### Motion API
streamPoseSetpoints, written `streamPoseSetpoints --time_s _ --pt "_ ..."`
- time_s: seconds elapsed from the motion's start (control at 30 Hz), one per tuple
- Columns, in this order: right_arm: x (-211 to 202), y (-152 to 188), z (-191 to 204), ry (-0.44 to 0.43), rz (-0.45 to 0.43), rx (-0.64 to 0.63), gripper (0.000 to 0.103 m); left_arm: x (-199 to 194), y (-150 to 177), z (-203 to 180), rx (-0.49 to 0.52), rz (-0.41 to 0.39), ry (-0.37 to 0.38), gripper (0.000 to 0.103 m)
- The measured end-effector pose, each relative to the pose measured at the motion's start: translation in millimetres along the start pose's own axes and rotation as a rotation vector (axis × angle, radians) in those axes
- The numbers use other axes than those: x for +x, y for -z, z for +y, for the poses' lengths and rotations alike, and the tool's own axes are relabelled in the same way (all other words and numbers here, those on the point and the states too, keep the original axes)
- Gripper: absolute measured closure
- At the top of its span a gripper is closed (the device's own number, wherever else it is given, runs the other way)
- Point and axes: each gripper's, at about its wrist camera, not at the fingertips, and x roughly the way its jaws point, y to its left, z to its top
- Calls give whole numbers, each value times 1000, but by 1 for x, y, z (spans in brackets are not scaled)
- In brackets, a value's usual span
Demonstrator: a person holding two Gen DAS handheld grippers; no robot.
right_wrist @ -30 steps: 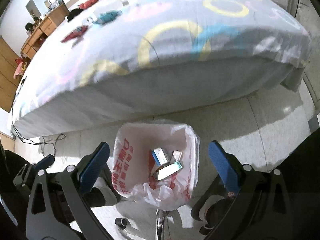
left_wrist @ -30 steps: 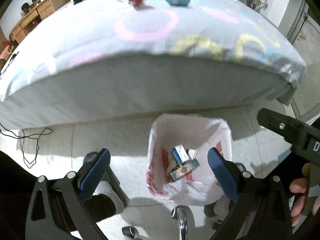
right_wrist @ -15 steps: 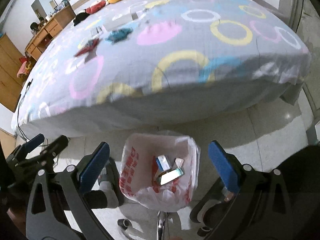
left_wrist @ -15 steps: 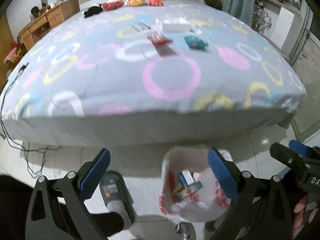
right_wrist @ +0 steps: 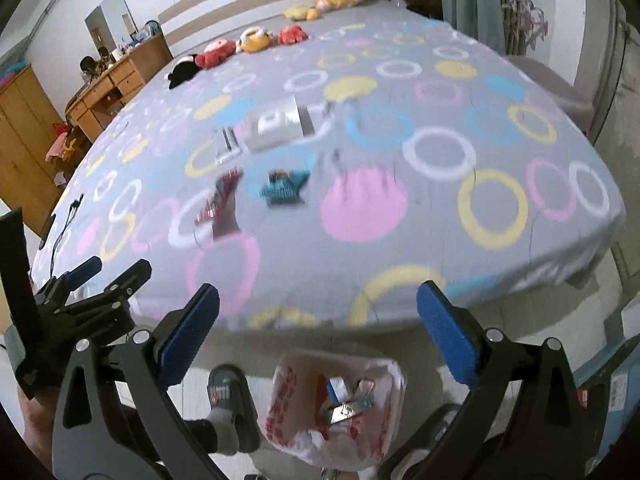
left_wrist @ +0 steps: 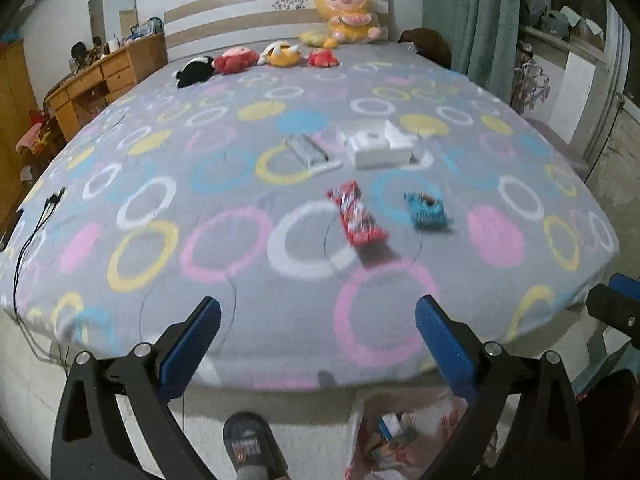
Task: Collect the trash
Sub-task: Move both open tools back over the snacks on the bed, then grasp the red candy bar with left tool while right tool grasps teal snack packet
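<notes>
A red snack wrapper (left_wrist: 357, 218) (right_wrist: 219, 198) and a crumpled teal wrapper (left_wrist: 426, 211) (right_wrist: 285, 188) lie on the bed with the ring-patterned grey sheet (left_wrist: 224, 184) (right_wrist: 400, 184). Farther back lie a white box (left_wrist: 382, 148) (right_wrist: 276, 126) and a clear packet (left_wrist: 309, 151) (right_wrist: 227, 145). A white bin bag (right_wrist: 332, 400) (left_wrist: 400, 436) with several wrappers inside stands on the floor at the bed's foot. My left gripper (left_wrist: 316, 344) is open and empty above the bed's near edge. My right gripper (right_wrist: 318, 332) is open and empty above the bag.
Plush toys (left_wrist: 276, 54) sit along the headboard. A wooden desk (left_wrist: 100, 80) stands left of the bed, a green curtain (left_wrist: 472, 20) right. A slippered foot (left_wrist: 252, 448) stands on the floor beside the bag. A black cable (left_wrist: 36, 228) trails off the bed's left edge.
Both grippers have risen and tilted up from the bin bag on the floor toward the bed top. The wrappers on the bed have come into full view. Both stay open.
</notes>
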Motion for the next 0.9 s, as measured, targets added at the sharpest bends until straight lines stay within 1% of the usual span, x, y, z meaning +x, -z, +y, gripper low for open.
streamPoseSetpoints --time_s 0.13,0.33,0.43,0.5,0.6,0.7,0.77,0.8,0.9 --pt "-1 -22 3 -3 -13 7 7 6 -23 4 -7 -17 23 8" --pt "8 -53 14 -7 -1 5 7 30 -47 7 -1 -6 32 8" --pt "20 -69 18 -9 30 21 7 48 -56 8 -9 20 49 8" --pt "32 -80 23 9 60 13 7 61 -60 7 -11 43 68 8" --pt "51 -95 25 6 108 34 7 85 -62 6 10 75 54 8" --pt "73 -108 27 22 156 47 7 101 -63 7 -19 121 74 8" --pt "88 -114 27 29 186 53 7 106 -64 3 -2 111 64 8" --pt "99 -118 27 38 205 62 7 108 -65 -2 22 104 49 8" --pt "117 -123 28 56 230 66 7 115 -67 -4 19 114 63 8"
